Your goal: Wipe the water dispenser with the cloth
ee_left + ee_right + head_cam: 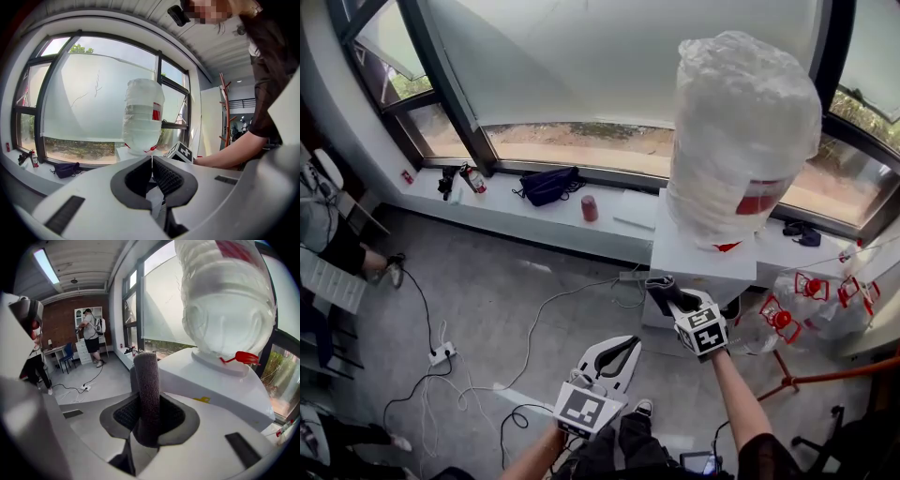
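The boxy white water dispenser (698, 253) stands by the window under its plastic-wrapped bottle (741, 122). The right gripper (675, 302) is at its front edge, jaws pinched on a rolled, nubbly dark-grey cloth (146, 390), probably so the fabric meets the smooth casing first. The left gripper (622, 353) hangs lower, well apart, jaws closed together on nothing.

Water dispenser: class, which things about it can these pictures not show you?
Front of the water dispenser: the head view looks from above, and the right gripper covers it.
Print on the bottle label: all views, blurred by plastic wrap.
Whether the cloth touches it: right gripper view, the cloth hides the contact.
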